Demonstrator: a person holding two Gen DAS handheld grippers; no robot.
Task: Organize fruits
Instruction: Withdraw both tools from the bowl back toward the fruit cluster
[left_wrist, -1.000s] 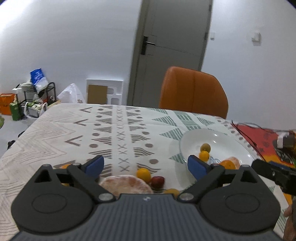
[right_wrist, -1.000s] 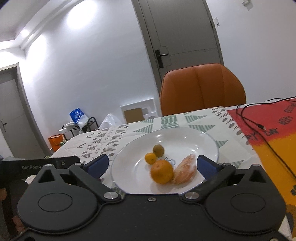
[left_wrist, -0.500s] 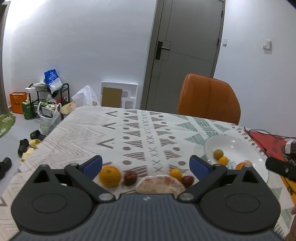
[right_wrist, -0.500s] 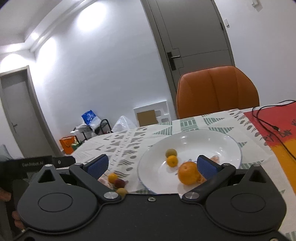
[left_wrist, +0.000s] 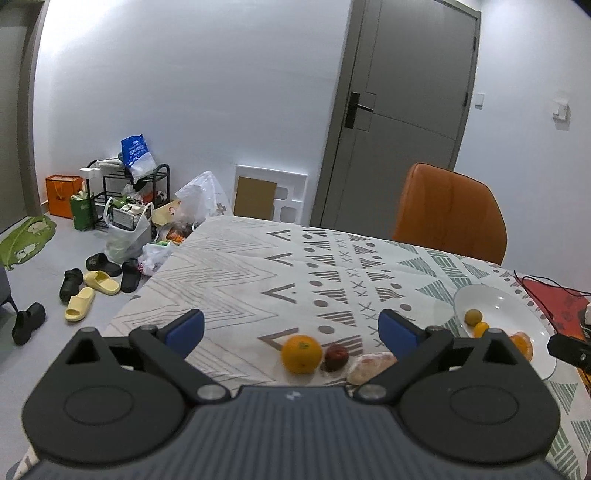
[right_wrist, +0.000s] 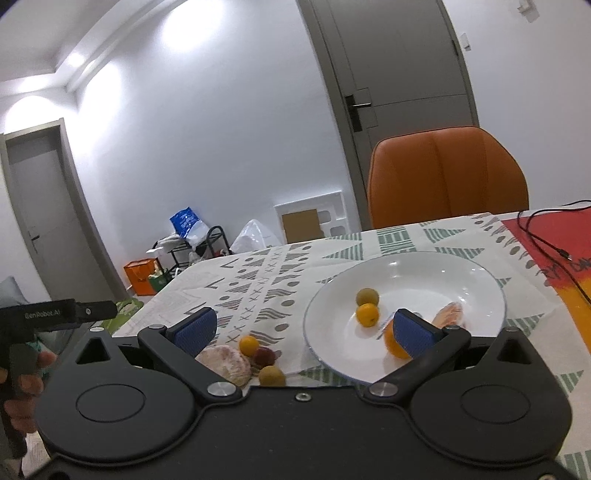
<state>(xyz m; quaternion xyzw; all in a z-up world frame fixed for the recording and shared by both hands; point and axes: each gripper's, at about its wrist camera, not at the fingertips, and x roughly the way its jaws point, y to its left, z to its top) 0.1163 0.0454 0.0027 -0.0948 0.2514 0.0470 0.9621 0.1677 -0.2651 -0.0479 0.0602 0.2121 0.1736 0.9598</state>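
A white plate (right_wrist: 461, 266) holds an olive-green fruit (right_wrist: 367, 296), a small orange fruit (right_wrist: 367, 314), an orange (right_wrist: 392, 345) and peeled citrus segments (right_wrist: 451, 314). It also shows in the left wrist view (left_wrist: 506, 301). On the cloth left of it lie an orange (left_wrist: 301, 353), a dark red fruit (left_wrist: 335, 357), a peeled citrus (left_wrist: 371, 367), a small orange fruit (right_wrist: 248, 345) and a green-brown fruit (right_wrist: 271, 376). My left gripper (left_wrist: 291, 328) is open and empty above the loose fruits. My right gripper (right_wrist: 303, 328) is open and empty, over the plate's left edge.
An orange chair (left_wrist: 450, 214) stands at the table's far side. A red-orange mat with a black cable (right_wrist: 543, 236) lies right of the plate. The table's left edge (left_wrist: 147, 291) drops to a floor with shoes and bags.
Both grippers have drawn back and swung left. The loose fruits have come into the right wrist view. The orange and red fruit now show between the left fingers.
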